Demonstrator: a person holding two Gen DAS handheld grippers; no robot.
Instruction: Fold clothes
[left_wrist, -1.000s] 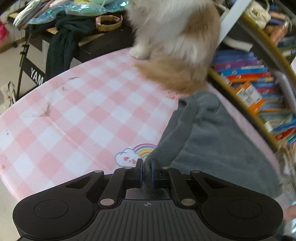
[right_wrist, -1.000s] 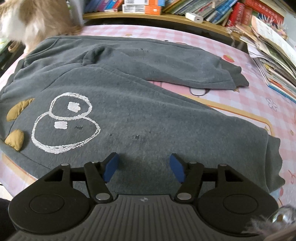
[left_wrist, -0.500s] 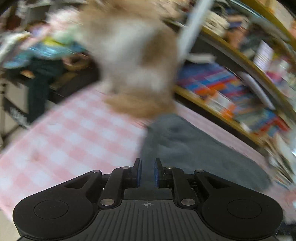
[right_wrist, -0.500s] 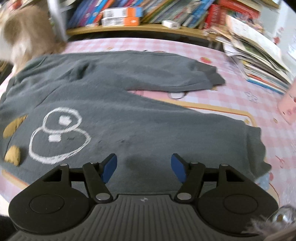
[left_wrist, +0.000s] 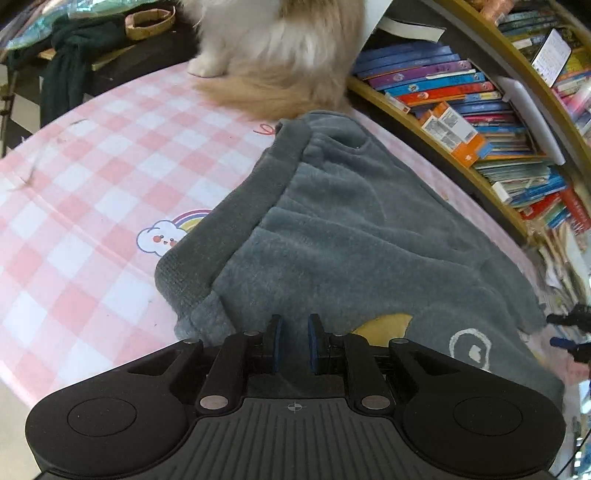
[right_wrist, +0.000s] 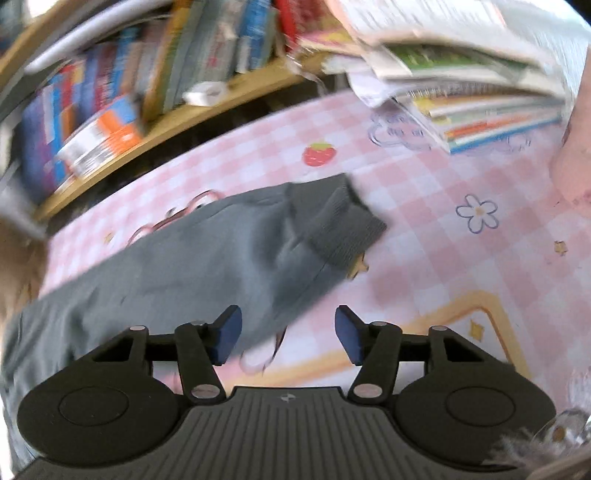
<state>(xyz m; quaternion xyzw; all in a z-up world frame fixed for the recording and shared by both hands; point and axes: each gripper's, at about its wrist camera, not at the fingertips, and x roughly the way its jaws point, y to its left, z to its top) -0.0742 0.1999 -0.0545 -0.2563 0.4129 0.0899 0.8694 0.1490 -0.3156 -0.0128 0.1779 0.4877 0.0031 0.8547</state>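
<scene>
Grey fleece trousers (left_wrist: 351, 229) lie spread on the pink checked table (left_wrist: 92, 184). Their ribbed waistband (left_wrist: 236, 206) faces left, and a yellow patch and a white print sit near my left gripper (left_wrist: 294, 332). That gripper hovers over the waist end with its fingers a narrow gap apart and nothing between them. In the blurred right wrist view, my right gripper (right_wrist: 288, 332) is wide open just short of a trouser leg (right_wrist: 207, 266) that ends in a ribbed cuff (right_wrist: 343, 229).
A fluffy white and tan cat (left_wrist: 280, 55) sits on the table's far end, touching the waistband corner. A bookshelf (left_wrist: 461, 110) runs along the table's side. A stack of books and papers (right_wrist: 480, 110) lies on the table beyond the cuff.
My left gripper has let go of the waistband edge it pinched and now sits parted over the cloth. The right gripper has swung from the trouser body to the leg cuff, staying open.
</scene>
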